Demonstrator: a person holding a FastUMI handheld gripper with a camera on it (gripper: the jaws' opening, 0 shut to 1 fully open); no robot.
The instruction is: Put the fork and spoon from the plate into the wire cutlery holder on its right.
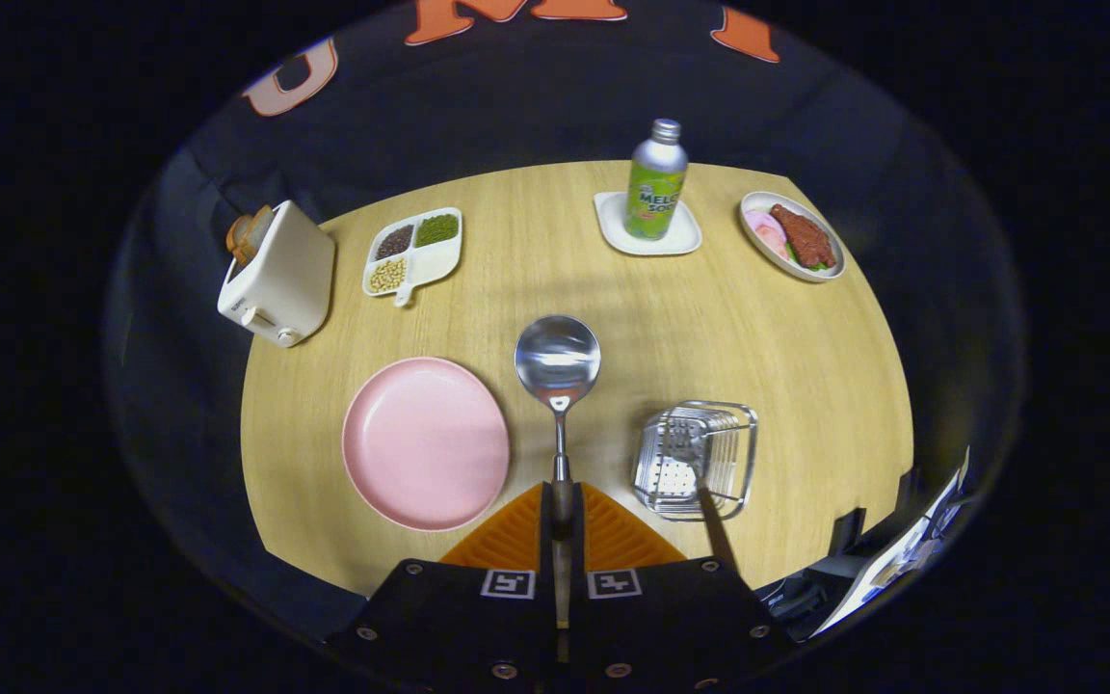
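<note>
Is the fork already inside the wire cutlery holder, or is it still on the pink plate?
Inside: the fork stands in the wire cutlery holder. The pink plate is bare. The gripper is shut on the spoon.

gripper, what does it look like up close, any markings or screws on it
The gripper has two wedge-shaped fingers with ribbed inner faces, meeting in a narrow slit. Behind them sits a black, angular body in two halves, each carrying a square black-and-white tag by the slit and round silver screw heads along its edges. No cables are visible.
</note>
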